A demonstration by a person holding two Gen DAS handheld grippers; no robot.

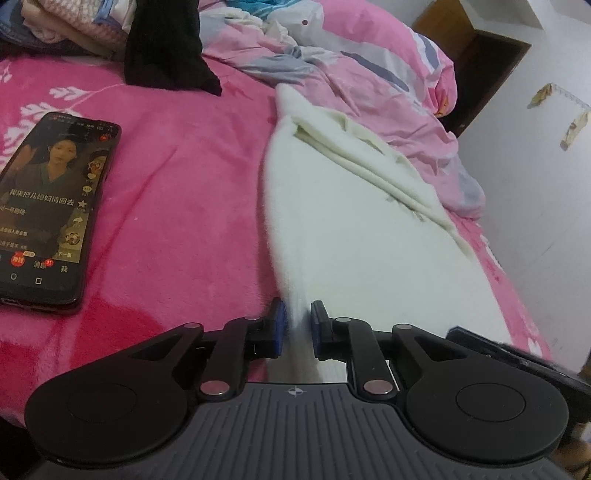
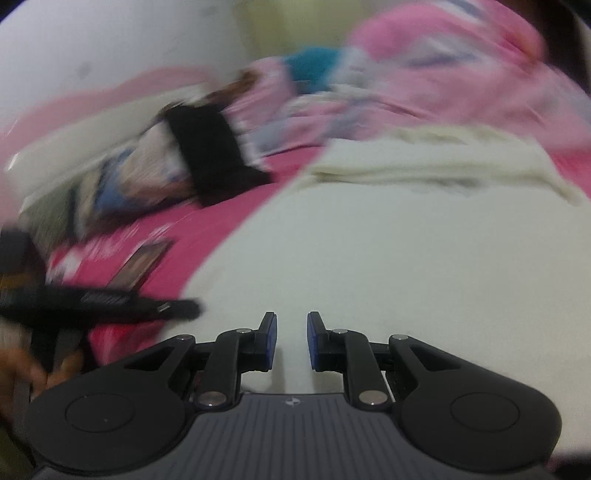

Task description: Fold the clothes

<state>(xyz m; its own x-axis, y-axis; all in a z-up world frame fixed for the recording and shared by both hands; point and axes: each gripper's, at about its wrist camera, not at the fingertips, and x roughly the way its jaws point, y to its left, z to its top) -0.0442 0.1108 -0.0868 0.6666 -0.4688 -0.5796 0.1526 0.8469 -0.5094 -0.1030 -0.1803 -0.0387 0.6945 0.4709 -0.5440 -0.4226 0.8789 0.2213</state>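
The white fleece garment [image 1: 351,240] lies lengthwise in the middle of the left wrist view, folded once on the pink plush bedspread [image 1: 177,184]. The left gripper [image 1: 298,328] pinches its near edge. The right gripper [image 2: 291,341] stands slightly apart above the fleece; I cannot tell whether it holds any. More folds remain, and a pile of unfolded clothes [image 1: 74,26] waits at the upper left. No container is visible.

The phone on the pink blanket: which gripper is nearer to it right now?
Left. The left gripper sits just right of the phone, at the white garment's left edge. The right gripper is farther right, over the garment.
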